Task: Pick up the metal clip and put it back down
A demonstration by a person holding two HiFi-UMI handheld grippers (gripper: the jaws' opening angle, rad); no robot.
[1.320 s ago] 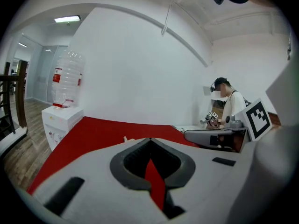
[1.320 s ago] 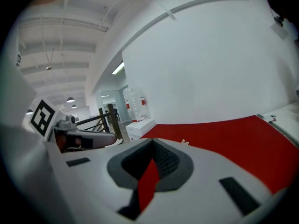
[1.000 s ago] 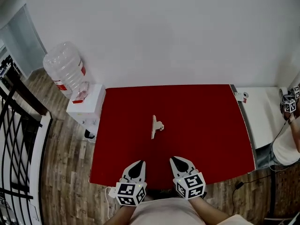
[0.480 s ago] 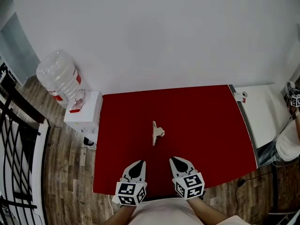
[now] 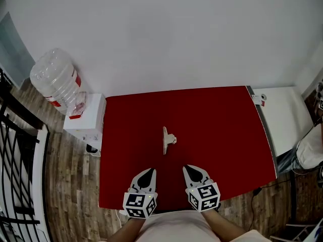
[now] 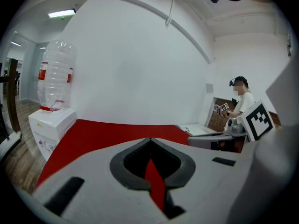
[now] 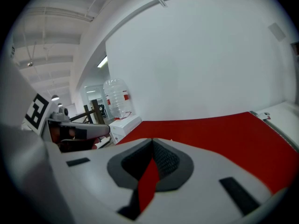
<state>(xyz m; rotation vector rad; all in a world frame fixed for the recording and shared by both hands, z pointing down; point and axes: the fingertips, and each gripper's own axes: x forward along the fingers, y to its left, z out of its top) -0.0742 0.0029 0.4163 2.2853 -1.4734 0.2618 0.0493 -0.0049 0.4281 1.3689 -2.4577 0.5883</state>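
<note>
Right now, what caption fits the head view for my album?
Shut left gripper and right gripper at the red table's near edge, silver metal clip lying ahead.

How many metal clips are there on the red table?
1. The metal clip lies near the middle of the red table, ahead of the left claw and the right claw, touching neither. No other clip shows.

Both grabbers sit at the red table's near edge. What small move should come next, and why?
Probably ease the right gripper forward toward the metal clip: the clip lies untouched on the red table, ahead of it, and its jaws are shut on nothing.
</note>
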